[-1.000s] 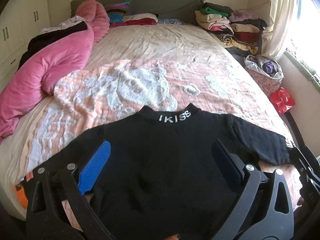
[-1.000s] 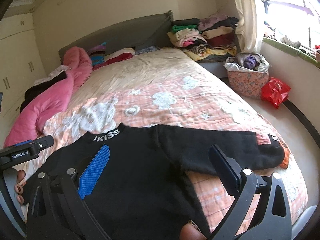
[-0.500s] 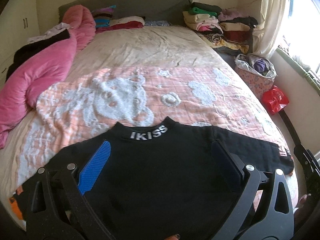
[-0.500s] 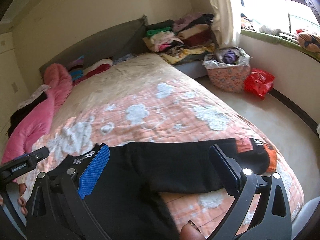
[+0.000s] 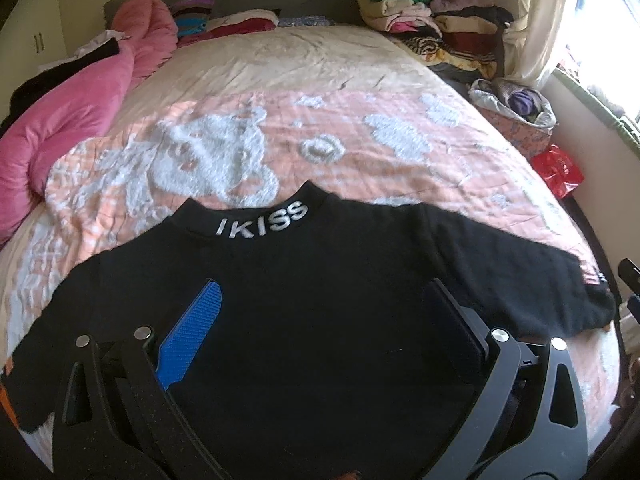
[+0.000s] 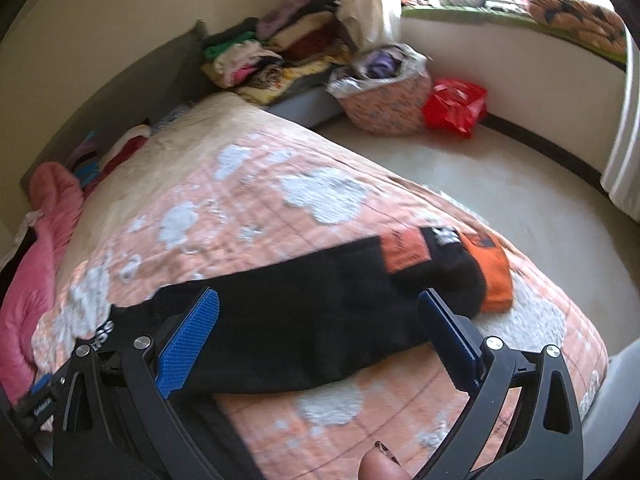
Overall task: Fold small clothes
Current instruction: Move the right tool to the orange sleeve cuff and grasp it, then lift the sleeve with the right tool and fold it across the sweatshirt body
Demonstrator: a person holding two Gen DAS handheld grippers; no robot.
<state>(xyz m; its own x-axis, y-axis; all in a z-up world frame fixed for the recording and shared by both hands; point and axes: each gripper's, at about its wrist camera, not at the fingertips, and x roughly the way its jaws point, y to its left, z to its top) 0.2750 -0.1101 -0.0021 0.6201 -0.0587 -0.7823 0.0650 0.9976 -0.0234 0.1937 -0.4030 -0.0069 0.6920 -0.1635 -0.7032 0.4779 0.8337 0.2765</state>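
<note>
A small black sweater (image 5: pixel 320 320) with "IKISS" on its collar (image 5: pixel 262 222) lies flat, face up, on the pink and white quilt (image 5: pixel 320 148), sleeves spread to both sides. My left gripper (image 5: pixel 320 300) is open and empty, hovering over the sweater's chest. My right gripper (image 6: pixel 318 312) is open and empty over the right sleeve (image 6: pixel 304 312), whose cuff (image 6: pixel 488 272) is orange and black near the bed's corner. The left sleeve end is partly hidden behind the left gripper's frame.
A rolled pink duvet (image 5: pixel 68 120) lies along the bed's left side. Stacks of folded clothes (image 5: pixel 432 36) sit at the far right by the headboard. A patterned basket (image 6: pixel 384 96) and a red bag (image 6: pixel 454 106) stand on the floor right of the bed.
Both grippers stayed open. The left view shifted left and drew nearer over the sweater. The right gripper swung right, from the sweater's body towards the right sleeve and cuff.
</note>
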